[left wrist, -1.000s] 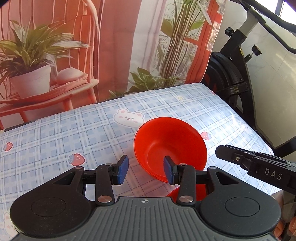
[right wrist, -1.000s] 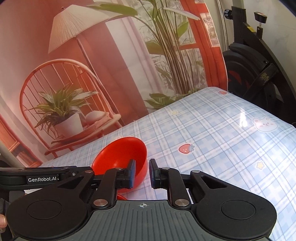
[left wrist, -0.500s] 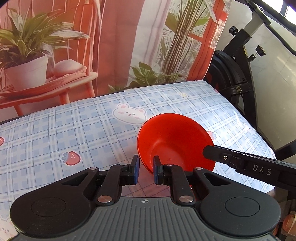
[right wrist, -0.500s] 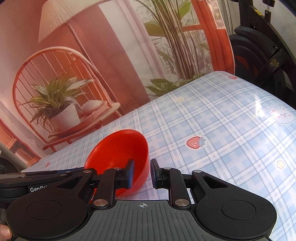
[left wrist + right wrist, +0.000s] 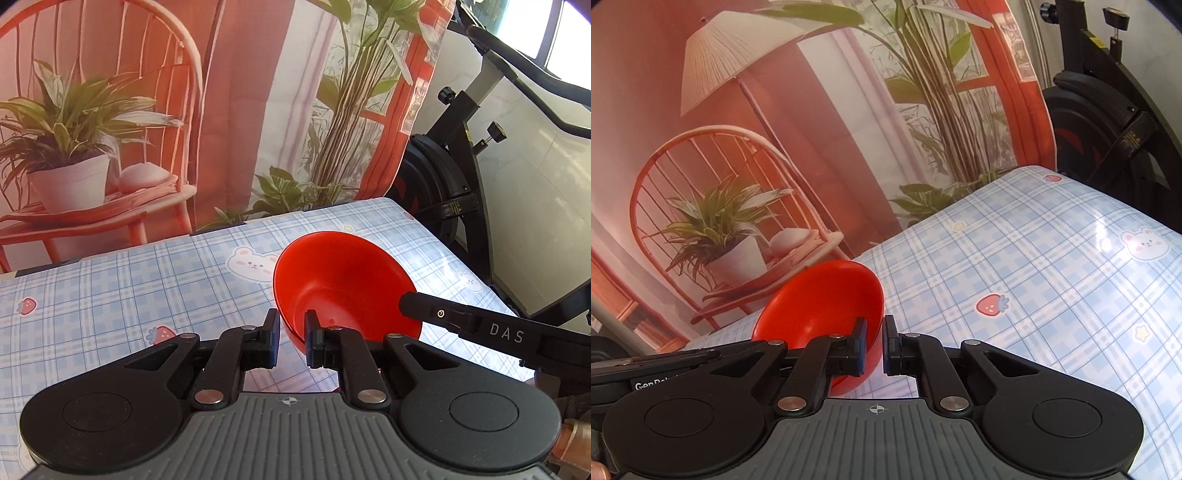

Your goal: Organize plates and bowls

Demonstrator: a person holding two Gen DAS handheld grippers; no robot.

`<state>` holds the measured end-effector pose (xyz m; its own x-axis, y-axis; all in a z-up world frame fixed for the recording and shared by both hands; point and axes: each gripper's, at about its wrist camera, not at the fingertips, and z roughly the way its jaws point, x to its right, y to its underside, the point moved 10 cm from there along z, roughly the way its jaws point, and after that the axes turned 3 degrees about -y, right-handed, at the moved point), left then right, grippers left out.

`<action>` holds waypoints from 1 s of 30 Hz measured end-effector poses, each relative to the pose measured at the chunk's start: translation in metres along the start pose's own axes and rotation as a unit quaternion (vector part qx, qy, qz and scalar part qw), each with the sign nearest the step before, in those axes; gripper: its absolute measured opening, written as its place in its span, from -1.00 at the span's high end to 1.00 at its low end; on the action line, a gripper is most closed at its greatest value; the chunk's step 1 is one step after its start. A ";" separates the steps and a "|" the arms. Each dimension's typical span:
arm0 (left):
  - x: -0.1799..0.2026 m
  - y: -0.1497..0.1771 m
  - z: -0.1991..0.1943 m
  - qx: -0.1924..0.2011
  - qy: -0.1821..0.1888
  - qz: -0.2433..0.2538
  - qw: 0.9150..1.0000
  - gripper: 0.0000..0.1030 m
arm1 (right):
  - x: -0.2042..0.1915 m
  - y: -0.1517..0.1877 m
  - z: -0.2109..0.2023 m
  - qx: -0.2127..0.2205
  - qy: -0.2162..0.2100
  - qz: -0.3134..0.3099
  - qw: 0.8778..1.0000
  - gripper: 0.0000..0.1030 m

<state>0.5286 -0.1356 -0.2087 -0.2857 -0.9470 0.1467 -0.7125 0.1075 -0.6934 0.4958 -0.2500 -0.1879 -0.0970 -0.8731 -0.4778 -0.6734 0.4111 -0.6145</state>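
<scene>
A red bowl (image 5: 347,284) is held tilted above the checked tablecloth (image 5: 147,288). My left gripper (image 5: 292,341) is shut on the bowl's near left rim. In the right wrist view the same bowl (image 5: 820,299) sits at lower left, and my right gripper (image 5: 873,345) is shut on its right rim. The right gripper's black arm, marked DAS (image 5: 480,325), crosses the bowl's right side in the left wrist view. What lies under the bowl is hidden.
A printed backdrop with a chair and plants (image 5: 110,129) hangs behind the table's far edge. A black exercise bike (image 5: 454,177) stands past the right edge. The tablecloth (image 5: 1034,277) stretches to the right of the bowl.
My left gripper closed from open onto the bowl's rim. Both grippers then lifted the bowl, which now sits higher and further from the table.
</scene>
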 end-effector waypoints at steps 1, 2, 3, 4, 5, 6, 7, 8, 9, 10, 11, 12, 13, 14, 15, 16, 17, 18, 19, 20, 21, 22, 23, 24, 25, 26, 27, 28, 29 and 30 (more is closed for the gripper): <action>0.000 0.000 -0.004 0.002 0.000 0.000 1.000 0.72 | -0.004 -0.001 -0.005 0.003 -0.001 -0.002 1.000 0.85; 0.000 0.000 -0.008 0.003 0.001 0.000 1.000 0.72 | -0.007 -0.001 -0.009 0.005 -0.001 -0.004 1.000 0.85; 0.001 0.001 -0.014 0.006 0.001 0.001 1.000 0.72 | -0.010 -0.001 -0.014 0.008 -0.001 -0.006 1.000 0.85; 0.001 0.001 -0.018 0.009 0.000 0.002 1.000 0.72 | -0.013 0.000 -0.019 0.010 -0.001 -0.009 1.000 0.85; 0.001 0.002 -0.023 0.012 0.001 0.001 1.000 0.72 | -0.017 0.001 -0.023 0.012 -0.001 -0.011 1.000 0.85; 0.000 0.004 -0.027 0.013 0.001 0.000 1.000 0.72 | -0.019 0.003 -0.027 0.012 -0.002 -0.011 1.000 0.85; 0.000 0.005 -0.030 0.014 0.000 -0.001 1.000 0.72 | -0.021 0.005 -0.032 0.012 -0.003 -0.010 1.000 0.85; -0.001 0.008 -0.035 0.015 0.000 -0.001 1.000 0.72 | -0.023 0.007 -0.035 0.013 -0.003 -0.010 1.000 0.84; 0.000 0.010 -0.039 0.017 0.000 0.001 1.000 0.72 | -0.025 0.010 -0.040 0.013 -0.003 -0.009 1.000 0.84; 0.001 0.012 -0.042 0.019 -0.001 0.005 1.000 0.72 | -0.026 0.014 -0.044 0.013 -0.003 -0.010 1.000 0.84; 0.002 0.016 -0.046 0.023 -0.002 0.014 1.000 0.72 | -0.027 0.017 -0.047 0.014 -0.003 -0.011 1.000 0.84; 0.004 0.018 -0.048 0.024 -0.003 0.018 1.000 0.72 | -0.027 0.020 -0.050 0.013 -0.002 -0.012 1.000 0.84; 0.005 0.022 -0.051 0.024 -0.003 0.022 0.999 0.72 | -0.027 0.023 -0.053 0.012 -0.001 -0.011 1.000 0.84; 0.006 0.026 -0.052 0.022 -0.002 0.024 0.999 0.72 | -0.026 0.027 -0.056 0.011 0.000 -0.009 1.000 0.84; 0.008 0.029 -0.053 0.020 -0.001 0.024 1.000 0.72 | -0.025 0.030 -0.058 0.010 0.001 -0.007 1.000 0.84; 0.009 0.032 -0.055 0.017 0.000 0.025 1.000 0.72 | -0.024 0.034 -0.062 0.010 0.003 -0.005 1.000 0.84; 0.010 0.036 -0.057 0.017 0.001 0.027 0.999 0.71 | -0.022 0.037 -0.065 0.010 0.004 -0.003 1.000 0.84; 0.012 0.038 -0.057 0.017 0.001 0.029 0.999 0.72 | -0.021 0.041 -0.067 0.010 0.005 -0.001 1.000 0.84; 0.013 0.040 -0.058 0.018 0.001 0.033 0.999 0.72 | -0.020 0.044 -0.070 0.009 0.006 0.001 1.000 0.84; 0.015 0.043 -0.058 0.017 0.003 0.034 0.999 0.72 | -0.018 0.047 -0.072 0.008 0.007 0.002 1.000 0.84; 0.016 0.046 -0.058 0.015 0.004 0.035 0.999 0.72 | -0.016 0.051 -0.074 0.006 0.010 0.002 1.000 0.84; 0.017 0.048 -0.058 0.014 0.006 0.035 0.999 0.72 | -0.015 0.053 -0.075 0.005 0.012 0.002 1.000 0.84; 0.018 0.052 -0.058 0.012 0.006 0.037 0.999 0.71 | -0.013 0.057 -0.076 0.003 0.015 0.003 1.000 0.84; 0.019 0.054 -0.057 0.010 0.007 0.040 0.999 0.71 | -0.012 0.059 -0.077 0.002 0.016 0.003 1.000 0.84; 0.019 0.056 -0.056 0.008 0.007 0.042 0.999 0.71 | -0.010 0.062 -0.078 0.000 0.017 0.004 1.000 0.84; 0.019 0.060 -0.054 0.003 0.007 0.041 0.999 0.71 | -0.009 0.064 -0.078 -0.002 0.018 0.005 1.000 0.84; 0.018 0.063 -0.053 -0.001 0.009 0.039 0.999 0.71 | -0.008 0.067 -0.078 -0.003 0.018 0.006 1.000 0.84; 0.018 0.065 -0.051 -0.004 0.009 0.038 0.999 0.71 | -0.007 0.069 -0.078 -0.004 0.019 0.008 1.000 0.84; 0.018 0.067 -0.050 -0.007 0.009 0.038 0.999 0.71 | -0.006 0.072 -0.078 -0.006 0.019 0.009 1.000 0.84; 0.018 0.070 -0.049 -0.010 0.008 0.039 0.999 0.71 | -0.005 0.074 -0.077 -0.007 0.019 0.010 1.000 0.84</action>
<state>0.4425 -0.1301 -0.2205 -0.3501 -0.9309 0.1042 -0.7005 0.1864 -0.6889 0.3900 -0.2357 -0.1825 -0.1386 -0.8737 -0.4662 -0.6812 0.4258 -0.5956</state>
